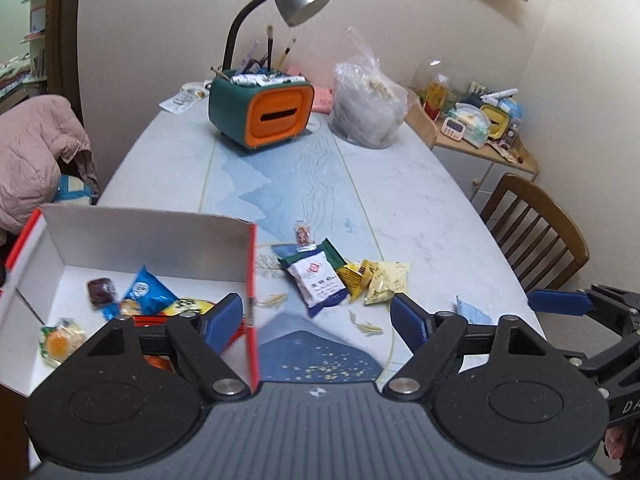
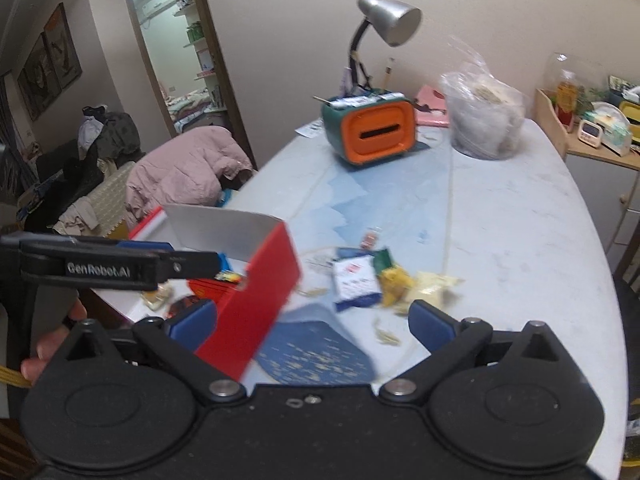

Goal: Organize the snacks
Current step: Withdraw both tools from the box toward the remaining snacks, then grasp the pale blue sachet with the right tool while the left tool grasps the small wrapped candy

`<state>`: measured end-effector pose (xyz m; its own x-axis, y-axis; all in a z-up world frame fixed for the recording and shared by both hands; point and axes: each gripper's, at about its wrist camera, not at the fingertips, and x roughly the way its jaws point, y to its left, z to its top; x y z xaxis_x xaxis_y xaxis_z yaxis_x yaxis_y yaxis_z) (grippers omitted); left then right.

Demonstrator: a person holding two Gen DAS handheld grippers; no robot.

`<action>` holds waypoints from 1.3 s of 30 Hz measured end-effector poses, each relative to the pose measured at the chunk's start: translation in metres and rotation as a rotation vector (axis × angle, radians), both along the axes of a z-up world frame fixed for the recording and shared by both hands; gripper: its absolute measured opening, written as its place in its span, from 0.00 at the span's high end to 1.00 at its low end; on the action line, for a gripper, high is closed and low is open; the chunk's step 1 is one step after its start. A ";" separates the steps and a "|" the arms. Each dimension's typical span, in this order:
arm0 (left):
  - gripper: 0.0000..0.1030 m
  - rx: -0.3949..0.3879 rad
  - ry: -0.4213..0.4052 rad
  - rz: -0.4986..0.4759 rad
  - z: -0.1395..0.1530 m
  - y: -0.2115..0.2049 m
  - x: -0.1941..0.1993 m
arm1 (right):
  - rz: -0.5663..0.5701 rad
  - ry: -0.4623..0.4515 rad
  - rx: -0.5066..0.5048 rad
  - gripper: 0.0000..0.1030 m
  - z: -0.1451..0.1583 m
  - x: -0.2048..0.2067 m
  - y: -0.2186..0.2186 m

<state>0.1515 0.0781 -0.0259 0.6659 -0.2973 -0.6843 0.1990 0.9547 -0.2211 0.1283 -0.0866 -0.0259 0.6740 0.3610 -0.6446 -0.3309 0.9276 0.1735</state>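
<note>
Both units empty and spread wide. Left hand-held gripper (image 1: 318, 320): blue pads well apart, nothing between them, straddling the red side wall of the open cardboard box (image 1: 253, 280) on the desk (image 1: 420, 208). Right hand-held gripper (image 2: 312, 322): jaws likewise wide, nothing pinched, its left pad close to the same red wall. Box sits at the near left edge of the desk, open-topped, likely so wrappers can be dropped in from above. Contents visible from the left wrist: one dark brown sweet (image 1: 101, 290), one blue packet (image 1: 146, 292), one clear wrapper with an orange sweet (image 1: 60, 342), plus a yellow-and-red wrapper partly hidden by the pad; at least four, exact count uncertain. Loose pile just right of the box, still on the desk: one white-and-blue packet (image 1: 320, 280), one green wrapper (image 1: 332, 252) tucked under it, one small clear packet (image 1: 304, 234) behind, two or three yellow wrappers (image 1: 378, 282) overlapping; roughly six. One pale blue packet (image 1: 472, 312) lies apart, near the right pad. Judgement: sorting is partway done; the pile is the next pick.
</note>
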 end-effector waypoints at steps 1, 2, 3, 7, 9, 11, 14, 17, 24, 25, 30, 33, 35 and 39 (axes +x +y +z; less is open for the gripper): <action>0.21 0.003 0.005 0.007 -0.001 -0.006 0.002 | -0.002 0.005 -0.003 0.01 -0.002 0.000 -0.009; 0.21 0.007 0.012 0.013 -0.003 -0.013 0.007 | -0.003 0.010 -0.007 0.01 -0.005 0.001 -0.019; 0.21 0.011 0.019 0.019 -0.005 -0.019 0.010 | -0.003 0.015 -0.013 0.01 -0.007 0.003 -0.028; 0.21 0.031 0.043 0.061 -0.009 -0.041 0.029 | 0.010 0.029 -0.047 0.01 -0.015 0.008 -0.059; 0.21 0.035 0.061 0.087 -0.012 -0.051 0.041 | 0.023 0.038 -0.069 0.01 -0.020 0.012 -0.075; 0.21 0.033 0.076 0.107 -0.015 -0.059 0.053 | 0.037 0.046 -0.093 0.01 -0.024 0.016 -0.088; 0.21 0.038 0.091 0.132 -0.020 -0.070 0.070 | 0.052 0.062 -0.126 0.01 -0.032 0.022 -0.109; 0.21 0.053 0.098 0.133 -0.024 -0.082 0.086 | 0.048 0.090 -0.142 0.03 -0.044 0.030 -0.128; 0.21 0.068 0.157 0.184 -0.036 -0.086 0.143 | 0.108 0.167 -0.182 0.05 -0.076 0.056 -0.145; 0.21 0.065 0.167 0.191 -0.037 -0.084 0.153 | 0.120 0.176 -0.193 0.05 -0.080 0.060 -0.145; 0.21 0.059 0.220 0.216 -0.053 -0.083 0.194 | 0.153 0.219 -0.212 0.07 -0.100 0.077 -0.149; 0.21 0.076 0.250 0.204 -0.067 -0.088 0.213 | 0.157 0.241 -0.220 0.07 -0.111 0.085 -0.152; 0.22 0.093 0.267 0.189 -0.078 -0.093 0.223 | 0.162 0.256 -0.227 0.08 -0.118 0.090 -0.154; 0.24 0.127 0.294 0.167 -0.097 -0.100 0.237 | 0.180 0.267 -0.247 0.09 -0.131 0.098 -0.155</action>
<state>0.3884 -0.0219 -0.1226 0.4676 -0.1017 -0.8781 -0.0160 0.9922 -0.1234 0.2267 -0.2412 -0.1564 0.4113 0.2696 -0.8707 -0.4649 0.8837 0.0540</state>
